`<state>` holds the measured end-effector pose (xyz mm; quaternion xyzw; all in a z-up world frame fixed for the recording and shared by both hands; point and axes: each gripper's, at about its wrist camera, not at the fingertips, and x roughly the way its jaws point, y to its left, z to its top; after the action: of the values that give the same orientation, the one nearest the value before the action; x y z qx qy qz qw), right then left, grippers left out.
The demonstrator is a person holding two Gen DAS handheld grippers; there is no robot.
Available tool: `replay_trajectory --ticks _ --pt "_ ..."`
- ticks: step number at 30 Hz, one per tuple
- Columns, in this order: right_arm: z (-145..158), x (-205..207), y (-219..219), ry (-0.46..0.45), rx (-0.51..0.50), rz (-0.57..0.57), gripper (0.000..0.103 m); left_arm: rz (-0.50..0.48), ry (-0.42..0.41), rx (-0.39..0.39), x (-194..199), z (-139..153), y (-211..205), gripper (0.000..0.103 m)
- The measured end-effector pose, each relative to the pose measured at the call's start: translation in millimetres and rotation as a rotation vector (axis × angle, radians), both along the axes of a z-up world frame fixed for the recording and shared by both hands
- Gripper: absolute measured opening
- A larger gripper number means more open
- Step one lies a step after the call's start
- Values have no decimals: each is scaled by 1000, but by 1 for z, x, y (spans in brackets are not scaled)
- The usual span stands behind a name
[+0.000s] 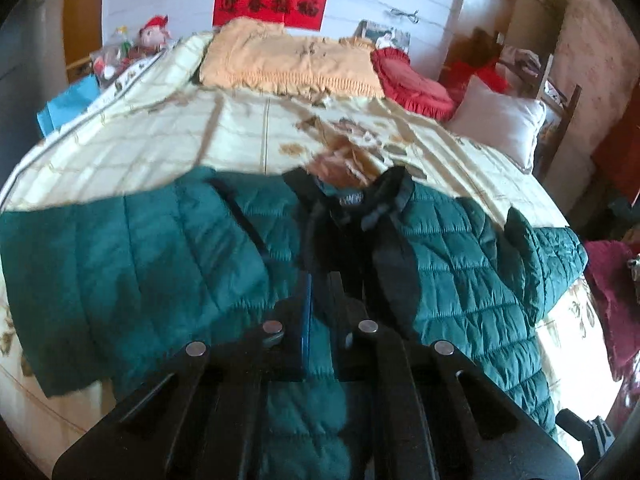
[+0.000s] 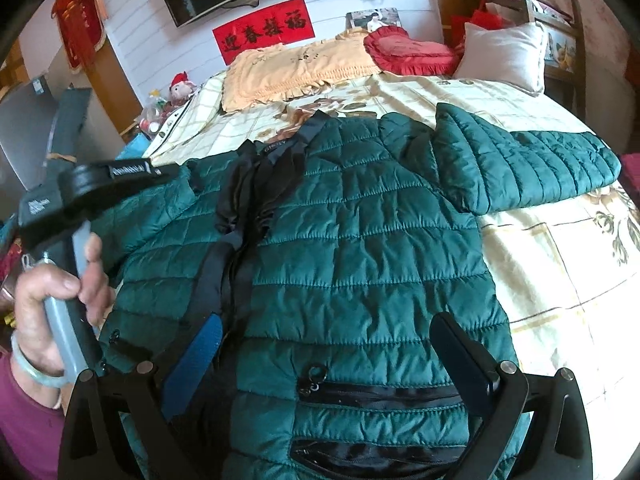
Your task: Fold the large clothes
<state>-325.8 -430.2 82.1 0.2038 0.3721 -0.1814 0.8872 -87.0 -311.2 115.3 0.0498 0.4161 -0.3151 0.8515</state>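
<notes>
Jacket pockets show in right view only.

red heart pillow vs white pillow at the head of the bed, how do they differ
The red heart pillow is heart-shaped with a ruffled edge; the white pillow is plain and rectangular. The red one lies nearly flat on the bedspread, while the white one stands propped up at the bed's corner. The red one sits next to the yellow pillow; the white one is farther to the side. Both are clear of the green jacket.
</notes>
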Motion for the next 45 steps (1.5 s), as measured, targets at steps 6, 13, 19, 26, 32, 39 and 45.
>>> replay_trajectory --ticks 6,13,19,26,32,39,45 --pt "-7 5 -2 7 29 10 103 27 43 30 3 -12 22 7" --pt "-14 13 7 11 60 29 103 -10 75 8 17 -28 41 7" --pt "-9 23 13 9 62 58 103 -18 175 -93 28 -32 57 19" --pt "-1 70 14 -26 119 148 103 -74 258 -234 31 -20 85 102" --pt "-5 145 9 -11 188 210 103 96 121 -131 32 -7 131 102" --pt "-10 189 25 -9 157 228 103 206 -44 17 30 -9 154 102" --pt "-7 218 42 -19 182 279 103 257 -94 57 30 -10 166 102"
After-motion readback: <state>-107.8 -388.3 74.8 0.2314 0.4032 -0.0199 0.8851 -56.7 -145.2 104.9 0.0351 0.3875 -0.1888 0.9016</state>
